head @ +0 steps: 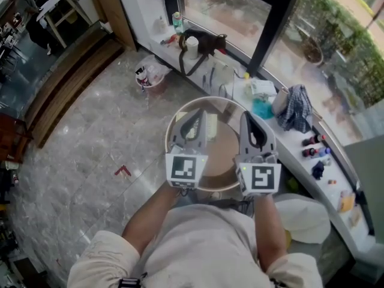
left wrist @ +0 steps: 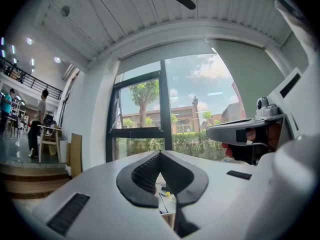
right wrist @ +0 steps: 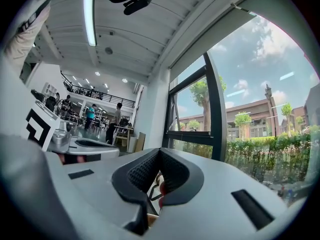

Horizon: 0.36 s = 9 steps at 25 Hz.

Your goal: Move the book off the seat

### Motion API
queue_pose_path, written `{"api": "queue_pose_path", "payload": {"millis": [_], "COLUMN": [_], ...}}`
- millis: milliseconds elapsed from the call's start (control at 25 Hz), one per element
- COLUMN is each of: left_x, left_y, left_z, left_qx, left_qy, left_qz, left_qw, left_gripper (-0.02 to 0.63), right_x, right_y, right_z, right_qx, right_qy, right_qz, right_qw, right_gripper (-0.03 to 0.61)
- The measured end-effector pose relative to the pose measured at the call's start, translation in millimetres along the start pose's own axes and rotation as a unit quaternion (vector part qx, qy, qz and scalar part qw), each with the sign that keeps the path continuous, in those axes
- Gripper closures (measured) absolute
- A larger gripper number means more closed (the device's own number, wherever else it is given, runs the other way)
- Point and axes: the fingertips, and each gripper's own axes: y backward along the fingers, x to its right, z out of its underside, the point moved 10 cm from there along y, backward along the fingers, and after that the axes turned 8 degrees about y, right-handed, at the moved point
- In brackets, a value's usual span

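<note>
A round seat (head: 223, 155) with a tan top and a pale rim stands right below my two grippers. No book shows in any view; the grippers cover much of the seat top. In the head view my left gripper (head: 195, 114) and right gripper (head: 249, 116) are held side by side over the seat, pointing level toward the window. The left gripper (left wrist: 160, 153) has its black pads meeting at the tip, with nothing between them. On the right gripper (right wrist: 159, 151) the pads also meet, and nothing is held. Each gripper view shows the other gripper at its edge.
A curved white window ledge (head: 288, 137) runs behind the seat, carrying a black bag (head: 207, 42), a cup (head: 192, 44), a checked cloth (head: 297, 108) and small bottles (head: 312, 146). A small bin (head: 150, 74) stands on the marble floor; wooden steps (head: 66, 83) lie at the left.
</note>
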Motion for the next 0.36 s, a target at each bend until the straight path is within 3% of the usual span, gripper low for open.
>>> {"api": "queue_pose_path", "payload": {"millis": [360], "left_x": [-5.2], "left_y": [3.9], "left_z": [2.8], "left_qx": [0.001], "left_qy": [0.002], "left_qz": [-0.013], "left_qw": [0.9999], "left_gripper": [0.612], "right_x": [-1.2], "right_y": [-0.8], "right_z": [4.5], "right_qx": [-0.001], "right_qy": [-0.001], "right_qz": [-0.002], "right_qw": [1.000], "right_gripper": [0.581]}}
